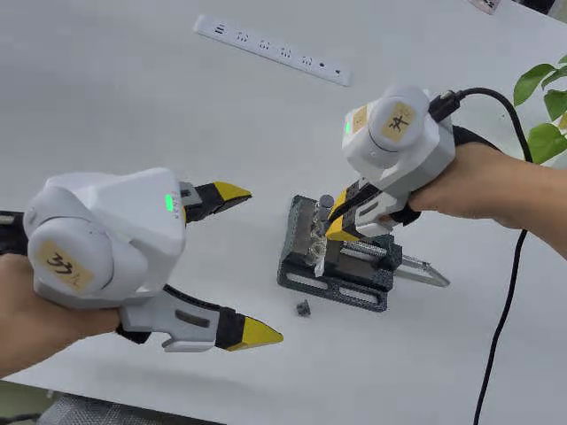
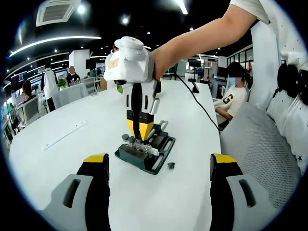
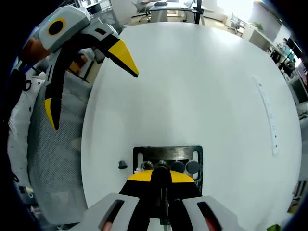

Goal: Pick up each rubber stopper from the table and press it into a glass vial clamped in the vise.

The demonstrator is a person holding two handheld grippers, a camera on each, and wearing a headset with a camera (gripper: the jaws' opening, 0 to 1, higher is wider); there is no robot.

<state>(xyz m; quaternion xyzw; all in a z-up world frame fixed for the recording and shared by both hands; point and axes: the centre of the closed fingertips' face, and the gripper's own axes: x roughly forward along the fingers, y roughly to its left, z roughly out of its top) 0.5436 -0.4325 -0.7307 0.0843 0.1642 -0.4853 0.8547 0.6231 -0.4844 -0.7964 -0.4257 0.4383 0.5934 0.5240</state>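
Right gripper (image 1: 338, 230) pinched a dark rubber stopper (image 3: 161, 174) over the vials (image 1: 317, 237) in the vise (image 1: 354, 285). Left gripper (image 1: 252, 263) hung open. Spare stopper (image 1: 303, 307) lay beside the vise: probably light, squashy, grippy, so pinch its sides. Glass looked fragile.

White power strip (image 1: 272, 50), leafy green plant (image 1: 545, 142)
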